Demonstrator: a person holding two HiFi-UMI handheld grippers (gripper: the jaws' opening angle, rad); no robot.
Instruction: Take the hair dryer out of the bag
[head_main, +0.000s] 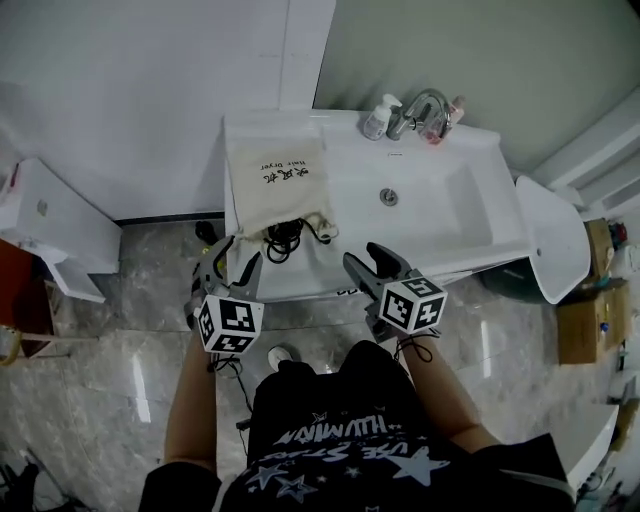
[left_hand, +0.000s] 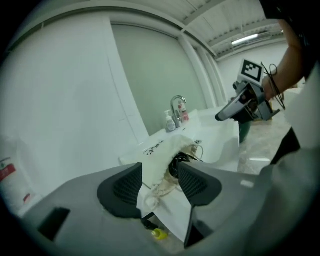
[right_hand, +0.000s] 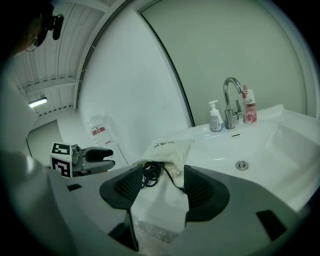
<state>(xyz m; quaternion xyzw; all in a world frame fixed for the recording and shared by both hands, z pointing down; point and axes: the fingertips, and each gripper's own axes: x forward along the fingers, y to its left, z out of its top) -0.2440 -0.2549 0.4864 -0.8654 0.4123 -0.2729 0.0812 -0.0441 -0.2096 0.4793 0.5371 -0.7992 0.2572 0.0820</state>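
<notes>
A cream drawstring bag (head_main: 275, 180) with black print lies on the left of the white sink counter (head_main: 450, 230), its open mouth toward the front edge. A black cord (head_main: 285, 238) spills out of the mouth; the hair dryer's body stays hidden inside. My left gripper (head_main: 235, 258) hangs just in front of the counter edge below the bag's mouth, jaws apart and empty. In the left gripper view the bag (left_hand: 162, 147) lies beyond the left gripper (left_hand: 160, 181). My right gripper (head_main: 368, 258) is open too, right of the bag and short of the counter. The right gripper view shows the bag (right_hand: 167, 146) and cord (right_hand: 149, 174) ahead of the right gripper (right_hand: 159, 186).
A chrome faucet (head_main: 425, 105), a pump soap bottle (head_main: 378, 118) and a pink bottle (head_main: 452, 110) stand at the back of the basin, whose drain (head_main: 389, 196) sits mid-sink. A white cabinet (head_main: 50, 230) stands to the left, a cardboard box (head_main: 590, 320) to the right.
</notes>
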